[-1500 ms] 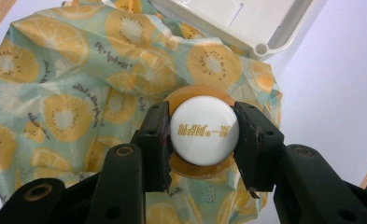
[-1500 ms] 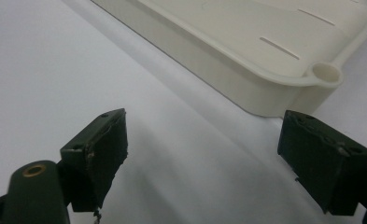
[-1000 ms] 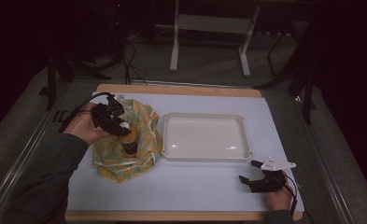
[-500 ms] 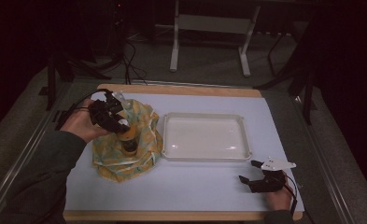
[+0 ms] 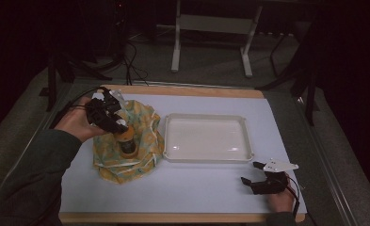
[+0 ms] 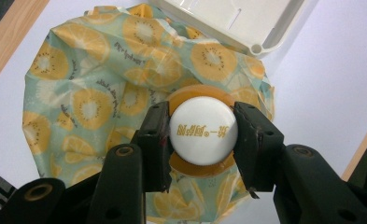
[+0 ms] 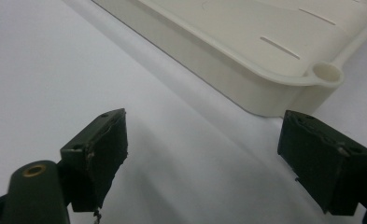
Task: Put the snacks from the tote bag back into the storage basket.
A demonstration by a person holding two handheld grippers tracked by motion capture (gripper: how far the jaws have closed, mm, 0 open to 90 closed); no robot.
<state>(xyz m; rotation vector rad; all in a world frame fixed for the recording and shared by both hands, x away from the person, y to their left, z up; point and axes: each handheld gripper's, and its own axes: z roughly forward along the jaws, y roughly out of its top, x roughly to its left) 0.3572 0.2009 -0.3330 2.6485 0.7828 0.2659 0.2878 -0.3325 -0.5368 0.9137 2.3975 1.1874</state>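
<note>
Got my left tool [image 6: 203,135] clamped on the white-capped bottle [image 6: 202,131] sitting on the fruit-print cloth [image 6: 92,93]. Right tool [image 7: 204,154] idle, wide open by the tray [image 7: 246,51]. Next I'd guess lift straight up.

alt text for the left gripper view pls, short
The left claw grips the white cap of an orange bottle, one jaw on each side, seen from above. The bottle stands on a citrus-print cloth on the white table, with a cream tray's corner beyond.
</note>
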